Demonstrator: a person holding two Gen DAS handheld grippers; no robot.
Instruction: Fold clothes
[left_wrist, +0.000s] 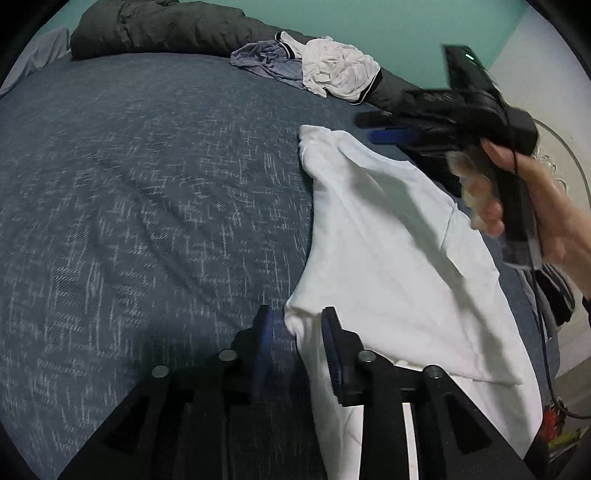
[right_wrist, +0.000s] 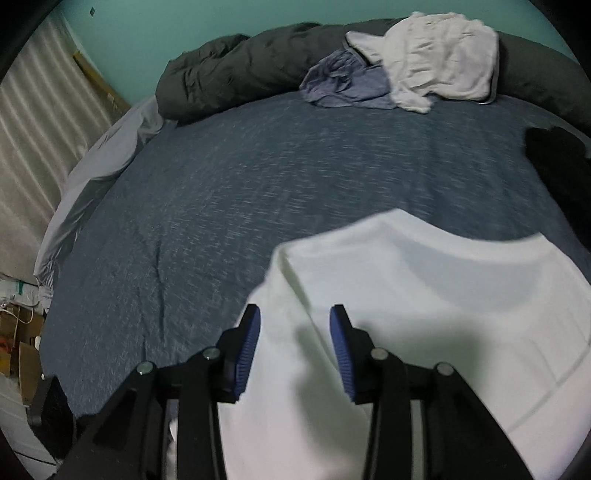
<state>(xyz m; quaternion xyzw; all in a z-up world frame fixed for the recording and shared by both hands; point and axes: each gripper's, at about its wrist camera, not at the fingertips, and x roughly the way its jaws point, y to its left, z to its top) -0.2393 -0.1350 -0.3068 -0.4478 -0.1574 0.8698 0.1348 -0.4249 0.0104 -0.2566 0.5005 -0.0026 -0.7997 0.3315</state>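
A white T-shirt (left_wrist: 388, 236) lies at the near right part of the blue bedspread (left_wrist: 147, 184), partly lifted and creased. The left gripper (left_wrist: 297, 325) has its blue-padded fingers a little apart with a bunched edge of the shirt between them; whether they pinch it I cannot tell. The right gripper (right_wrist: 294, 325), held by a hand (left_wrist: 546, 206), hovers over the shirt with jaws wide apart, gripping nothing. Farther off, a crumpled white garment (right_wrist: 439, 59) and a blue-grey garment (right_wrist: 343, 85) rest against a dark duvet (right_wrist: 240, 70).
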